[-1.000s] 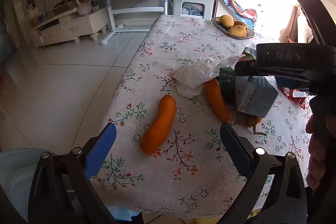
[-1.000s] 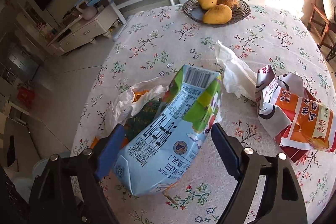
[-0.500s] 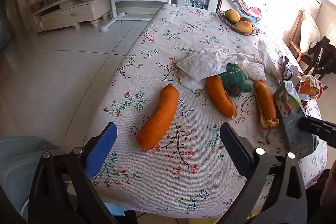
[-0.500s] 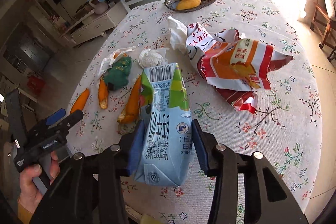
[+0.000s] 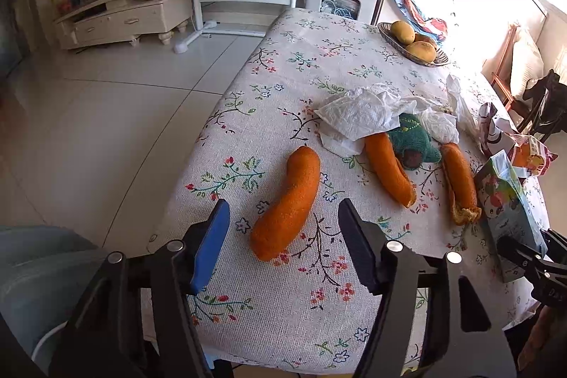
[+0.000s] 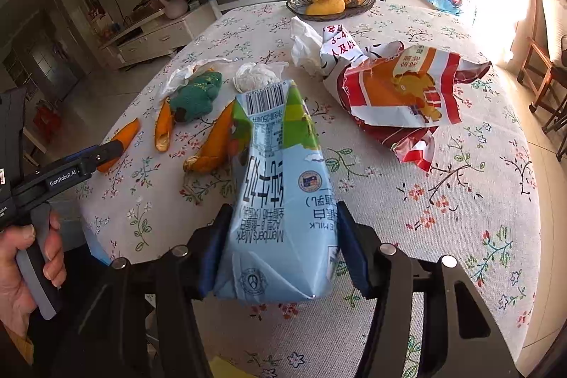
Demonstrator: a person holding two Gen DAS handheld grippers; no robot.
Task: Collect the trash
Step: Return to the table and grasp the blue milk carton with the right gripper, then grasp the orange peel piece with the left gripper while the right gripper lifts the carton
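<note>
Both grippers are over the near edge of the flowered table [image 5: 319, 59]. Up close, the left gripper [image 5: 283, 243] stands with its blue-padded jaws apart; they have just been closing in, yet nothing is pressed between them. The nearest orange peel [image 5: 288, 202] lies just ahead of the tips, on the cloth, its long axis running away from the gripper and leaning a little to the right, so the jaws straddle its near end rather than its middle. That peel is plainly the left hand's business: the right gripper [image 6: 283, 247] is busy, clamped on the crumpled milk carton [image 6: 280, 186], whose base sits between the pads with the top pointing away over the table; those jaws have just eased out a touch, but the pads press its sides.

Two more peels [image 5: 389, 169] lie farther off beside a green knitted toy [image 5: 413, 142], one with its far end tucked under crumpled tissue [image 5: 358, 116]. A torn red and orange snack bag [image 6: 400, 94] lies well to the right.

I see a pale blue tub [image 5: 32, 271] at the lower left, cut off by the frame; whether it is the bin I cannot tell. The left gripper's fingertips hide whether they touch the cloth.
</note>
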